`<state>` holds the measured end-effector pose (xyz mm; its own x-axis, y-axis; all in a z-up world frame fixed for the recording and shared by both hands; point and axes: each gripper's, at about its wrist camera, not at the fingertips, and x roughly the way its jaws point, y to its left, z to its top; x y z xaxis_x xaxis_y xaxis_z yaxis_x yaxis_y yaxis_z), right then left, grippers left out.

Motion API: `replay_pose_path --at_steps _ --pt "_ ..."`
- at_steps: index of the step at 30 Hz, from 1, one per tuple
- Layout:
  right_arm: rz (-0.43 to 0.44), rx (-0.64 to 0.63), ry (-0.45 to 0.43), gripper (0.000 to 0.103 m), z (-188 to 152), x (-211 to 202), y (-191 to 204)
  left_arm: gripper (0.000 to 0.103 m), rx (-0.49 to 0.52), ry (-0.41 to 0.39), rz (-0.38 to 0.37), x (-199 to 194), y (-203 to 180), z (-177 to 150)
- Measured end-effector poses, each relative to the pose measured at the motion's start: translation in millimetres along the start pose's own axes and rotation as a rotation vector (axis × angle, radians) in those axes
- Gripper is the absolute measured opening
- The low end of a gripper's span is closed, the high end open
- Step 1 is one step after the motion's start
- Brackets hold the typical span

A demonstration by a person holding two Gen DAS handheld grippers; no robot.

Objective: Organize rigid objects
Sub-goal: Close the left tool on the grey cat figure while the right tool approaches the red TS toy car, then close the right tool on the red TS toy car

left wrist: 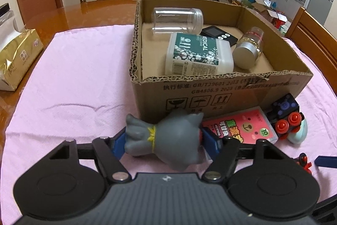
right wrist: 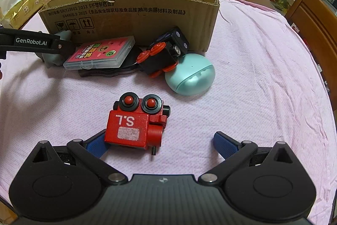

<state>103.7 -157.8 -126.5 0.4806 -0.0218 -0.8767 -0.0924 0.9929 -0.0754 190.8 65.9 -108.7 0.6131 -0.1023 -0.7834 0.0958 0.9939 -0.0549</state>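
**Gripping a grey toy beside the box**

Clamping the grey rubber toy (left wrist: 166, 140) between its blue pads, the left gripper (left wrist: 166, 141) holds it just in front of the cardboard box (left wrist: 210, 94) on the pink-clothed worktop (left wrist: 73, 88). The right gripper (right wrist: 160, 143) has its jaws spread wide, its left pad touching the red toy train car (right wrist: 134, 125) lying on the cloth. Near the box wall lie a pink card case (right wrist: 101, 53), a black toy car (right wrist: 164, 54) and a mint green case (right wrist: 191, 75).
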Motion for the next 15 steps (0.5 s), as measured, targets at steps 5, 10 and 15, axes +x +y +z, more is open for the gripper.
replay_pose_path --at_steps 5,10,15 --pt "0.000 -0.001 -0.001 0.103 0.0 -0.2 -0.1 0.071 0.025 0.019 0.000 -8.4 2.0 -5.1" --pt "0.000 0.000 -0.001 0.103 -0.3 -0.3 -0.2 0.071 0.100 0.069 -0.019 -24.5 2.0 -17.6" --pt "0.000 0.001 -0.004 0.103 -0.9 -0.7 -0.1 0.073 0.155 0.077 -0.012 -34.3 -2.5 -34.3"
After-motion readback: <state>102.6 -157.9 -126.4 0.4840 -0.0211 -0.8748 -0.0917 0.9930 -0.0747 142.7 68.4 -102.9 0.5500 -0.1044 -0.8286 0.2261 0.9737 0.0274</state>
